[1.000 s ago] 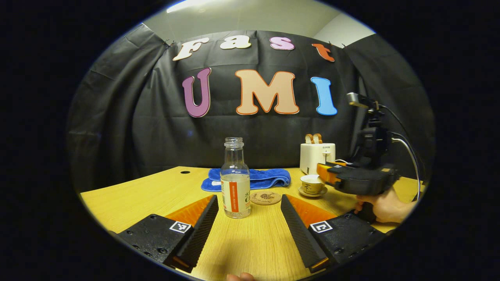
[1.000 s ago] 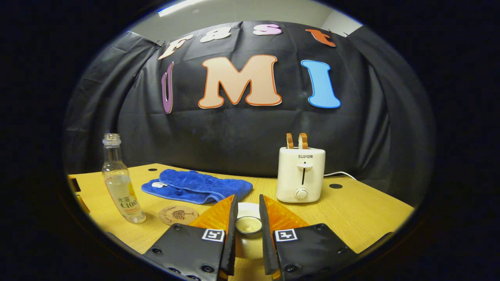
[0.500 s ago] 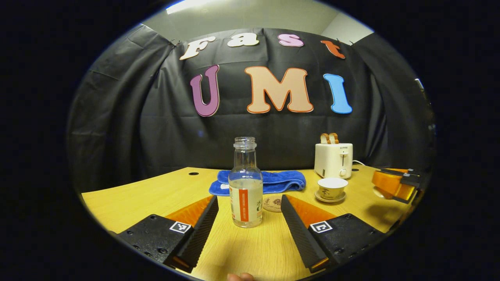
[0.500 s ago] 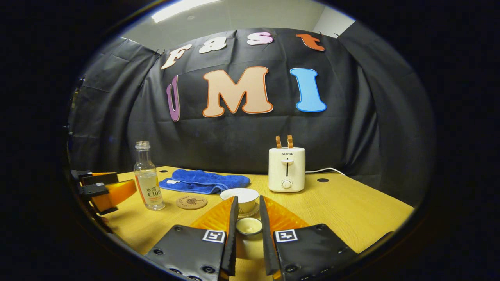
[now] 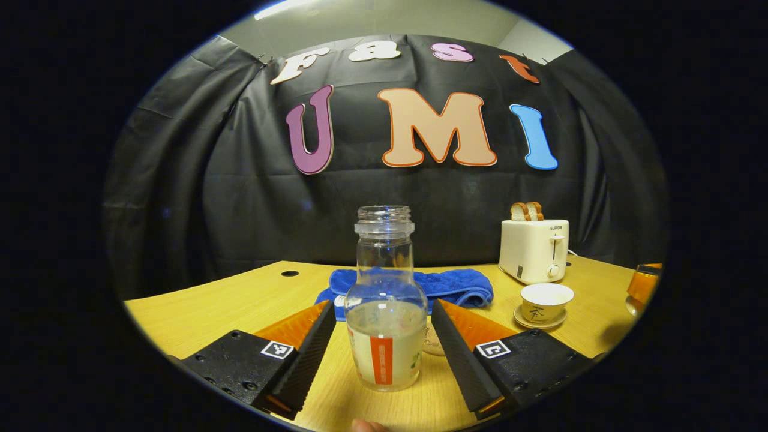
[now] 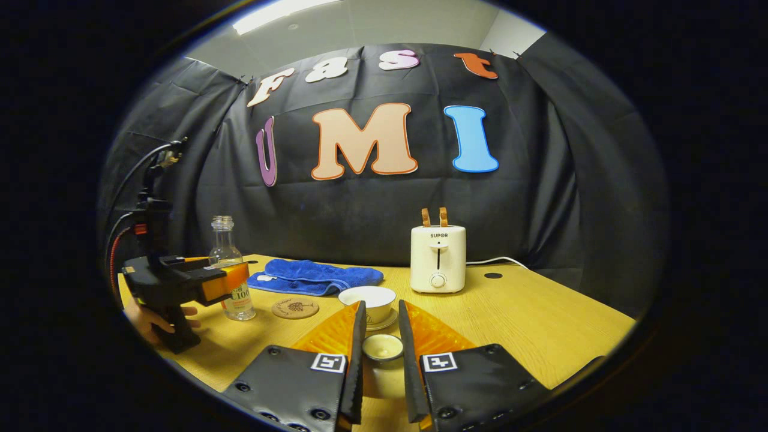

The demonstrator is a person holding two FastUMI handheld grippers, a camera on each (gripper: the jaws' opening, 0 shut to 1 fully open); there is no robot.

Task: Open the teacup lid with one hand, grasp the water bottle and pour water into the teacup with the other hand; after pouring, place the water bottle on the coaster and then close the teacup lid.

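Your left gripper stands with its jaws wide apart around the uncapped water bottle, which rises upright at 12 o'clock between the two fingers, a gap showing on either side. The bottle holds clear liquid to roughly half its height. In the right gripper view that same gripper sits at 9 o'clock, held by a hand against the wooden table, its tip at the bottle. Your right gripper is clamped on the small teacup lid, knob side down, held just in front of the open teacup on its saucer at 12 o'clock; what the cup holds cannot be made out. The round coaster lies between bottle and teacup, with a blue towel behind it and a toaster carrying two slices of bread at 1 o'clock.
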